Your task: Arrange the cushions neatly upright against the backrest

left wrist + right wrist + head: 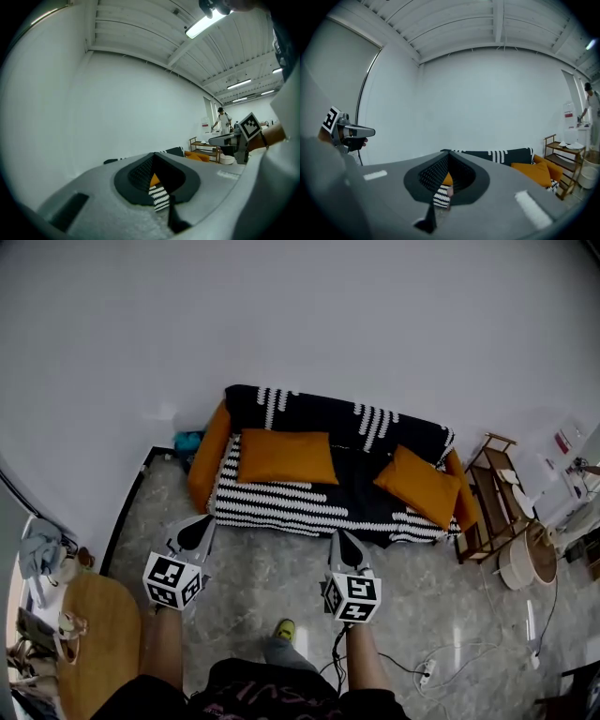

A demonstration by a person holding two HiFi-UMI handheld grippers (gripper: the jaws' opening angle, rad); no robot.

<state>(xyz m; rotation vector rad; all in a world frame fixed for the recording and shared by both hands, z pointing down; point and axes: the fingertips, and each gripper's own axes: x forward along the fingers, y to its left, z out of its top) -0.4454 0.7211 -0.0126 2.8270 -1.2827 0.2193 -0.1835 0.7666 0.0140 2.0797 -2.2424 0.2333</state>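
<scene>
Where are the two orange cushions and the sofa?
Left cushion [286,457], head view, its middle.
Right cushion [420,486], head view, its middle.
Sofa [319,413], head view, its backrest.

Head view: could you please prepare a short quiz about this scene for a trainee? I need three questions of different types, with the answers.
1. How many orange cushions are on the sofa?
2. True or false: the left hand-held gripper and the right hand-held gripper are both shut and empty.
3. What stands at the sofa's right end in the head view? A. a wooden shelf; B. a refrigerator; C. a bicycle.
Key: 1. Two: the left cushion and the right cushion. 2. True. 3. A.
</scene>
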